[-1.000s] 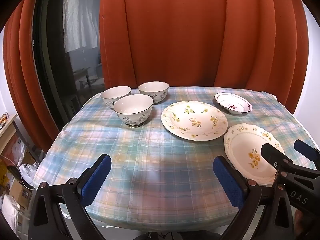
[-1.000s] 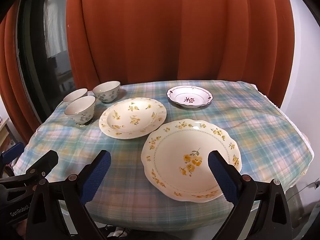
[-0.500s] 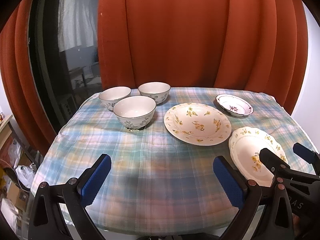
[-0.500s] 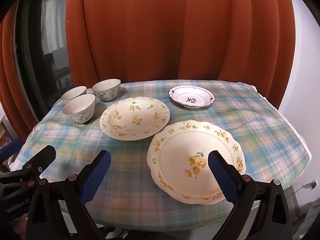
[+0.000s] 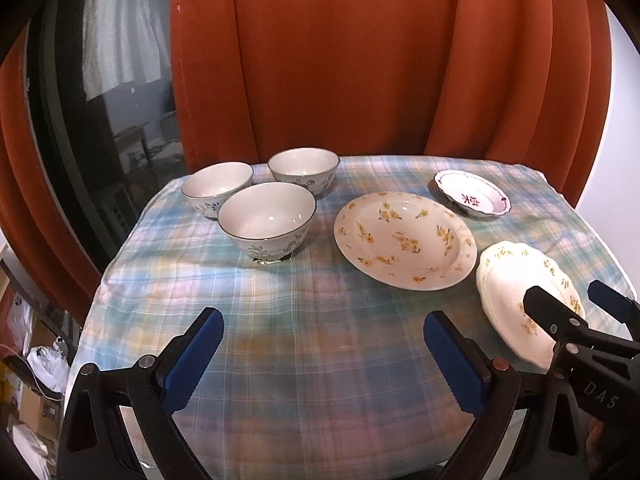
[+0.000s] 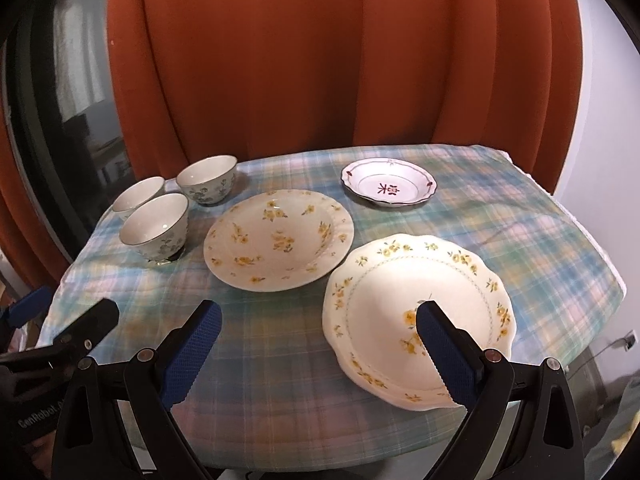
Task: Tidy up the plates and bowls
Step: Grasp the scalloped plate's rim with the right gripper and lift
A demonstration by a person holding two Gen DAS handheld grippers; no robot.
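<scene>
Plates and bowls: six pieces, all on the plaid-covered counter [image 5: 320,340]. Three bowls [image 5: 267,216] cluster at left of frame; round floral plate [image 6: 278,238] at centre; small red-marked dish [image 6: 388,188] at upper right; scalloped plate [image 6: 416,316] at lower right. Change noted: over the last second both views have drawn nearer the dishes, which sit larger in frame, the scalloped plate most of all. Nothing is stacked or lifted yet. Left tongs [image 5: 320,360] wide, empty. Right tongs [image 6: 320,354] wide, empty, one pad over the scalloped plate; probably the first pickup.
</scene>
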